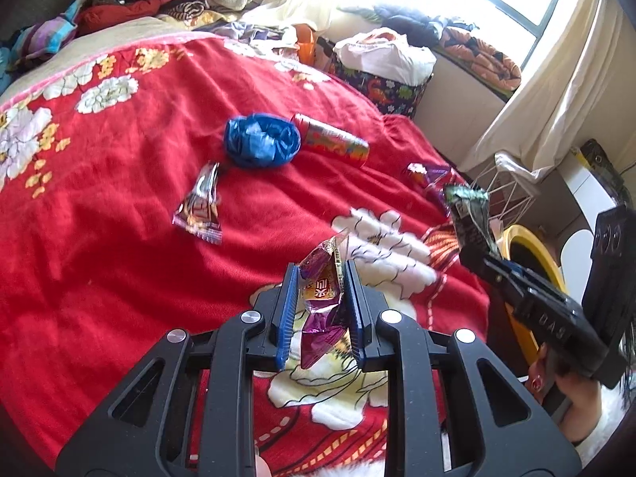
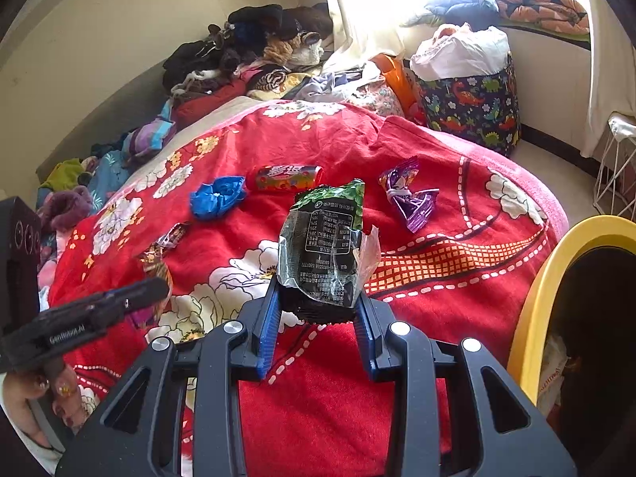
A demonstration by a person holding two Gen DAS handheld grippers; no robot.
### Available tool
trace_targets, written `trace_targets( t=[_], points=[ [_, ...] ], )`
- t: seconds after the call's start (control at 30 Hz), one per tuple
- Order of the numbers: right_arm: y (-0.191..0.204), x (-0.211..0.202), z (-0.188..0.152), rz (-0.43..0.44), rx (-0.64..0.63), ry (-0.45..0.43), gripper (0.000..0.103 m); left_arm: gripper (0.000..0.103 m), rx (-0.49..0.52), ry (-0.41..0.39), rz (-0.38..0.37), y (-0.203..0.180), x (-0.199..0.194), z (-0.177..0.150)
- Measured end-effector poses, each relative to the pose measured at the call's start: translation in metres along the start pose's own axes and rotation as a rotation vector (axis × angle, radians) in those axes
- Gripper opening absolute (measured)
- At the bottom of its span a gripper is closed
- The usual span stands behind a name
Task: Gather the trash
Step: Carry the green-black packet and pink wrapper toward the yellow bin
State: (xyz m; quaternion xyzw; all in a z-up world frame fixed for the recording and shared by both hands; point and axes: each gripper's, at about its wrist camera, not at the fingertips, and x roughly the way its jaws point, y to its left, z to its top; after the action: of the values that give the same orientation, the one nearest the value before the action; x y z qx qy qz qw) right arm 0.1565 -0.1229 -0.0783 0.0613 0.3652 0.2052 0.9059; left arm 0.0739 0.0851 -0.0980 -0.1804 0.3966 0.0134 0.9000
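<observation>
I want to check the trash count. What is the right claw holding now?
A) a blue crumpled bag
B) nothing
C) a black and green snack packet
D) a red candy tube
C: in the right wrist view the right claw is shut on the black and green snack packet, lifted above the red blanket.

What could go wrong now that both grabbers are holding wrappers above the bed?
1. The left gripper pinches only the crinkly middle of the purple wrapper, so it might slip out.
2. The right gripper holds the green-black packet by its bottom edge; it could flop and miss the yellow bin.
3. The blue bag and the candy tube could get forgotten.
</observation>
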Motion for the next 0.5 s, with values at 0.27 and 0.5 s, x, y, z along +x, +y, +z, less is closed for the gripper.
trace_targets(
  t=[0.27,0.5],
  points=[
    [-0.003,-0.018,0.002,-0.001,0.007,-0.03,0.032,0.017,0.022,-0.033,-0.02,-0.014,-0.008,0.009],
    [-0.01,-0.035,0.003,-0.016,0.021,-0.056,0.032,0.017,0.058,-0.066,-0.048,-0.033,-0.016,0.016]
  ],
)
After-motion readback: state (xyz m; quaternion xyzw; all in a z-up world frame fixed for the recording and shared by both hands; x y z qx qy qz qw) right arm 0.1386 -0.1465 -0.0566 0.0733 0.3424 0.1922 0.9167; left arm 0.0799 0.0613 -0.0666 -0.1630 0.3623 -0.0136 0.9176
